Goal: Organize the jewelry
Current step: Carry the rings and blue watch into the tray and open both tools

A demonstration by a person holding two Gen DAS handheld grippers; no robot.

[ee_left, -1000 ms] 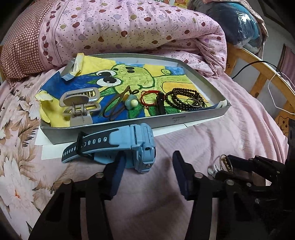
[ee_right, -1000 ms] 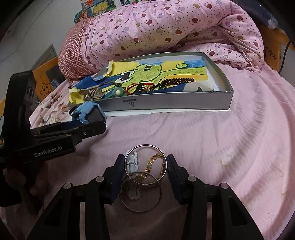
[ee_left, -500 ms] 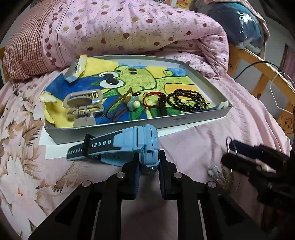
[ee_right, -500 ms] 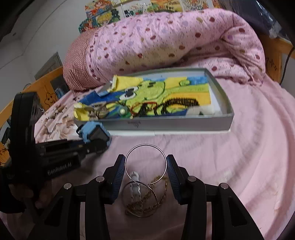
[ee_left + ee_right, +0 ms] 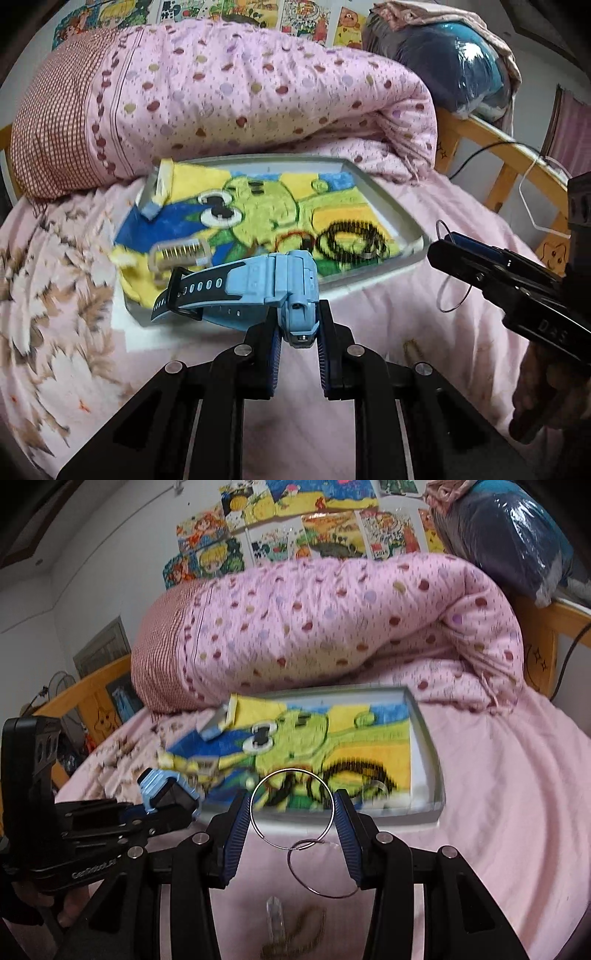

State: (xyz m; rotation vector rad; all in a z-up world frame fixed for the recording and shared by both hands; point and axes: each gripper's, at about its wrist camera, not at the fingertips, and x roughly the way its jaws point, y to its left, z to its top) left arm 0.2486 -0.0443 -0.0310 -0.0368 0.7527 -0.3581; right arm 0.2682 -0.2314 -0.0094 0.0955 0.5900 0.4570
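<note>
My left gripper point(image 5: 299, 334) is shut on a light blue watch point(image 5: 255, 284) and holds it above the pink bed, in front of the grey tray point(image 5: 402, 221). The watch also shows in the right wrist view point(image 5: 166, 794). My right gripper point(image 5: 292, 808) is shut on a thin silver hoop point(image 5: 258, 823), lifted off the bed; a second linked hoop point(image 5: 325, 890) hangs below it. The hoops show in the left wrist view point(image 5: 448, 291) at the right gripper's tip. The tray holds a black bead bracelet point(image 5: 351, 242), a red cord bracelet point(image 5: 291, 240) and a silver clip point(image 5: 181, 254).
A gold chain point(image 5: 295, 938) and a white clip point(image 5: 274, 917) lie on the bed below my right gripper. A rolled pink dotted quilt point(image 5: 240, 96) lies behind the tray. A wooden bed rail point(image 5: 509, 173) runs along the right.
Both grippers have risen with their loads. The left lifted the watch off the bed toward the tray. The right lifted the hoops clear of the chain and clip.
</note>
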